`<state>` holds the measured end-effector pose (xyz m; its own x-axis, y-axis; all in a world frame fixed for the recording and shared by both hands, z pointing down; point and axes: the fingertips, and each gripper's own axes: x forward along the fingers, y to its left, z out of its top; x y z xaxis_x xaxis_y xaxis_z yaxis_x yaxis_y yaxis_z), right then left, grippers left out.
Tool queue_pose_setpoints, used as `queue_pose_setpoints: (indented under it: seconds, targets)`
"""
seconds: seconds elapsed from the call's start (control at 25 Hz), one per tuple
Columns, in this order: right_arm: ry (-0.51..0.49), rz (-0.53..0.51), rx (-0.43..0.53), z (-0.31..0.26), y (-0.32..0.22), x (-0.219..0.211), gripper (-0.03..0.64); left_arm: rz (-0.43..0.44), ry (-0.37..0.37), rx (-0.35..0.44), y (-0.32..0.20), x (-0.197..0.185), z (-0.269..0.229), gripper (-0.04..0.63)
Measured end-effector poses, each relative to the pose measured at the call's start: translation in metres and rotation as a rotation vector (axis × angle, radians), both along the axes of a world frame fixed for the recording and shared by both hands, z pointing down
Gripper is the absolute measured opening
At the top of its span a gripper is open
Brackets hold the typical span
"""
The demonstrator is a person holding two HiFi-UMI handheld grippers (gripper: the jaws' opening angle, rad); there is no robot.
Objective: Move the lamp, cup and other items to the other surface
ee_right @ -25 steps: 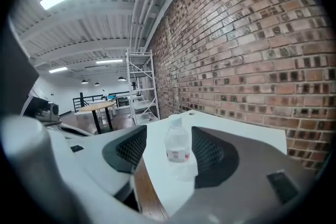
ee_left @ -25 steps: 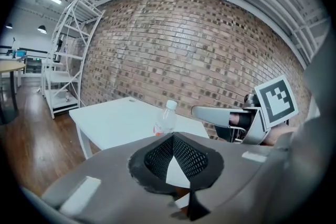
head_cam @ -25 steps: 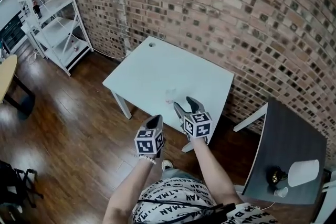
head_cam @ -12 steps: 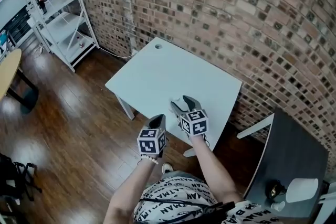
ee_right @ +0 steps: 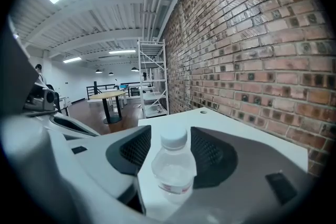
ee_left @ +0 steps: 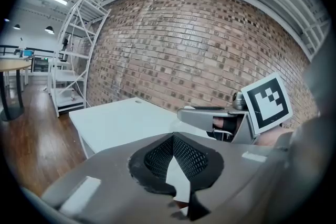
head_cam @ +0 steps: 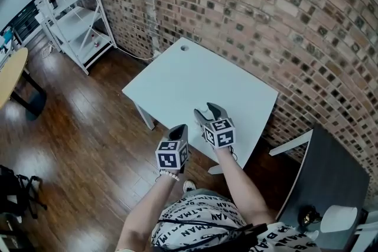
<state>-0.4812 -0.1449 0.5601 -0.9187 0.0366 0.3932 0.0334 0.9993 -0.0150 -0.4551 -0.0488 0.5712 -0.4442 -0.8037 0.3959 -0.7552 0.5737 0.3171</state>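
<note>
A small clear bottle [ee_right: 173, 168] with a white cap stands upright on the white table [head_cam: 177, 79], near its front edge. My right gripper [head_cam: 207, 110] reaches over that edge with the bottle between its jaws. The jaws are closing, and a gap still shows on both sides between bottle and pads [ee_right: 137, 148]. My left gripper [head_cam: 180, 128] hangs shut and empty in front of the table, left of the right one. At the lower right a lamp [head_cam: 307, 215] with a white shade [head_cam: 338, 218] rests on the dark table [head_cam: 331, 180].
A brick wall [head_cam: 266, 9] runs behind the white table. A white metal shelf unit [head_cam: 71, 15] stands at the far left, and a round wooden table [head_cam: 9, 74] at the left edge. A black bag [head_cam: 12, 198] lies on the wooden floor.
My right gripper has slid forward over the table edge around the bottle and its jaws have narrowed. The left gripper has stayed beside it, shut.
</note>
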Motion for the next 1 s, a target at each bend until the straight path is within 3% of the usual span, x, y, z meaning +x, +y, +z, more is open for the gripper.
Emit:
queue_pose_setpoints:
  seconds: [0.08,0.2,0.24,0.64,1.0]
  targets:
    - [-0.001,-0.002,0.012,-0.001,-0.001,-0.002,0.183,0.005,0.001,0.003,-0.001,-0.001,0.000,0.000]
    - [-0.001,-0.001,0.020,-0.002,-0.003,-0.004,0.181,-0.001,0.000,0.008,-0.002,-0.004,-0.001,0.000]
    - [0.000,0.000,0.022,-0.003,-0.003,-0.003,0.154,-0.001,0.001,0.009,-0.002,-0.003,0.000,0.000]
    - [-0.025,0.034,0.051,-0.021,0.001,0.013,0.153,0.026,0.001,0.024,0.007,0.007,-0.007,0.000]
    - [-0.071,0.132,0.059,-0.047,-0.002,0.065,0.153,0.122,-0.010,0.048,0.009,0.048,-0.018,0.000]
